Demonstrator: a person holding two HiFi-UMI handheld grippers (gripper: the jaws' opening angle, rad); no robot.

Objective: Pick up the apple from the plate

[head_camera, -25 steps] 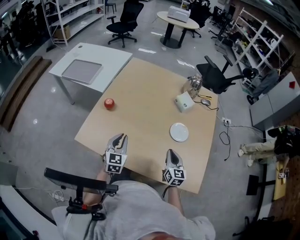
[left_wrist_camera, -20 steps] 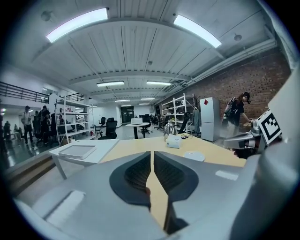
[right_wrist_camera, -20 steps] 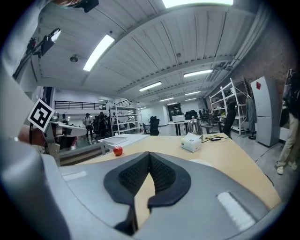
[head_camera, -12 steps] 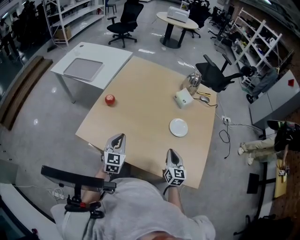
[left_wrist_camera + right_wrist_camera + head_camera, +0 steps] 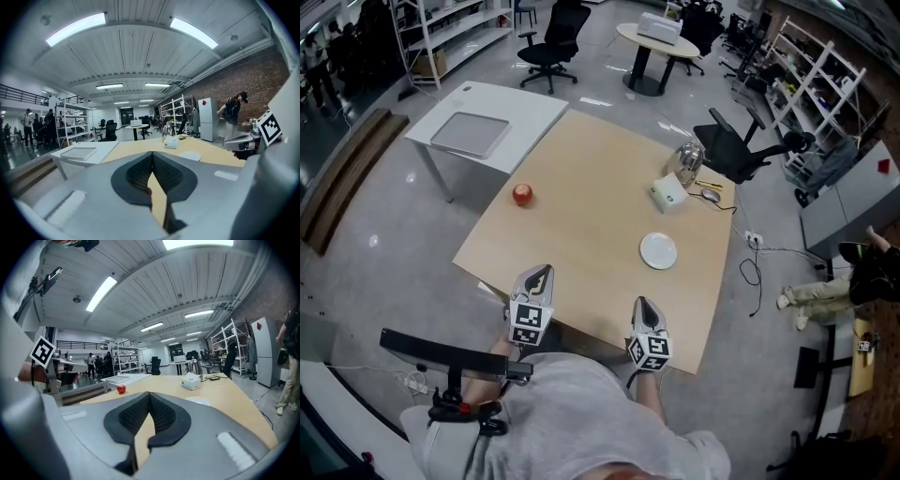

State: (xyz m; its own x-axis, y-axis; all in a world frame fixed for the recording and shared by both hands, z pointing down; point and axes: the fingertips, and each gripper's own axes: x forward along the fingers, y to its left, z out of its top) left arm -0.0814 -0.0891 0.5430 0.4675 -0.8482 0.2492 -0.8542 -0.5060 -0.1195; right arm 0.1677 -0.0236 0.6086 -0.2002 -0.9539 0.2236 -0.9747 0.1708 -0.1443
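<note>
left tongs (image 5: 545, 270) had just closed on nothing | right tongs (image 5: 639, 303) shut, empty | apple (image 5: 522, 194) lay on table (image 5: 591, 216), off plate (image 5: 658, 250), unheld

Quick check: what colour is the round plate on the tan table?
The plate is plain white and empty; the head view shows it best.

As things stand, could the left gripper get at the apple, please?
Probably yes: only bare tabletop lies between the left gripper and the apple, and the plate sits off to the right. Its shut fingers must open first.
</note>
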